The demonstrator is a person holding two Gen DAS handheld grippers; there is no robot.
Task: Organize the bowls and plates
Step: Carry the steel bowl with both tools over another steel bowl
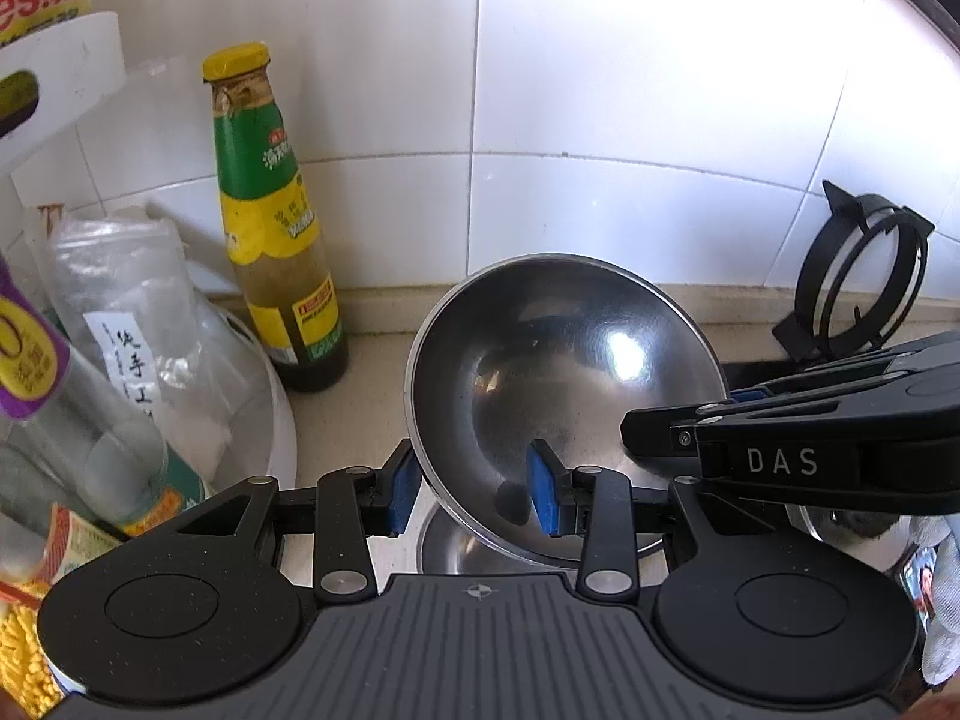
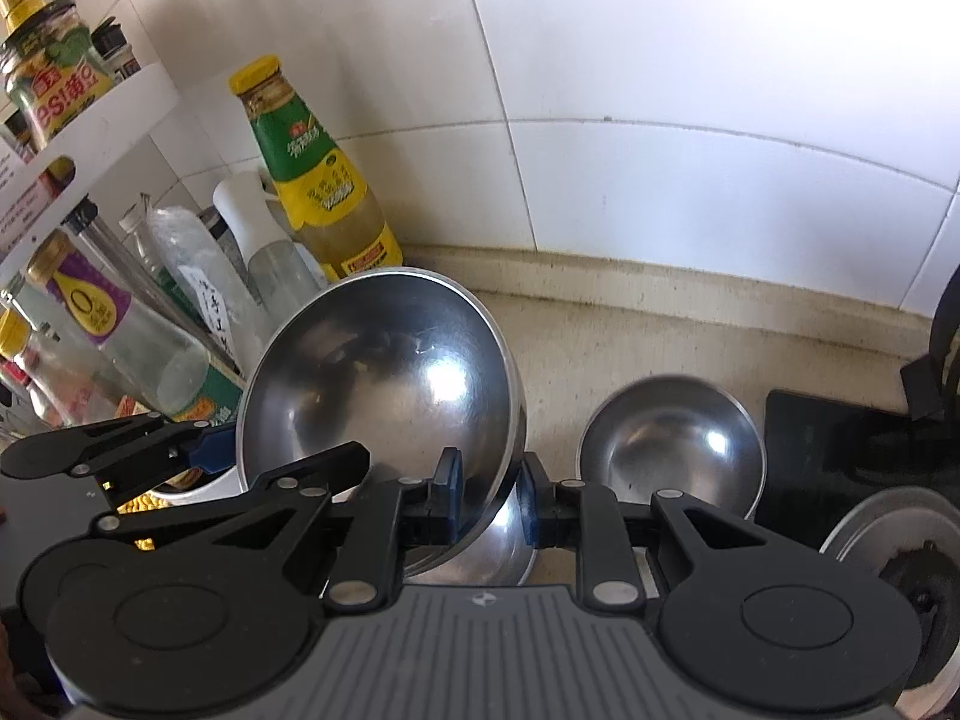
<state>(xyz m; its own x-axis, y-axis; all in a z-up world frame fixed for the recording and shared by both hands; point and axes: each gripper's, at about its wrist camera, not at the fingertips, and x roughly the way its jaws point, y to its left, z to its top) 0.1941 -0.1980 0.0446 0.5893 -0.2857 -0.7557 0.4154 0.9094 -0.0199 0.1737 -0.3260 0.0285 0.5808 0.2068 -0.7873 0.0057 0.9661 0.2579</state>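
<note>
A large steel bowl (image 1: 564,372) hangs tilted above the counter, held by both grippers. My left gripper (image 1: 472,495) is shut on its near-left rim, with one blue pad inside the bowl and one outside. My right gripper (image 2: 491,498) is shut on the bowl's (image 2: 384,378) right rim. In the left wrist view the right gripper (image 1: 642,438) reaches in from the right. In the right wrist view the left gripper (image 2: 207,450) clamps the far-left rim. A second steel bowl (image 2: 480,558) sits right under the held one. A smaller steel bowl (image 2: 672,444) stands on the counter to the right.
A green-and-yellow sauce bottle (image 1: 270,210) stands against the white tiled wall, close to the bowl's left. Several bottles and a bag crowd a white rack (image 2: 96,138) on the left. To the right lie a black hob (image 2: 840,450), a pan support (image 1: 858,282) and a steel plate (image 2: 894,546).
</note>
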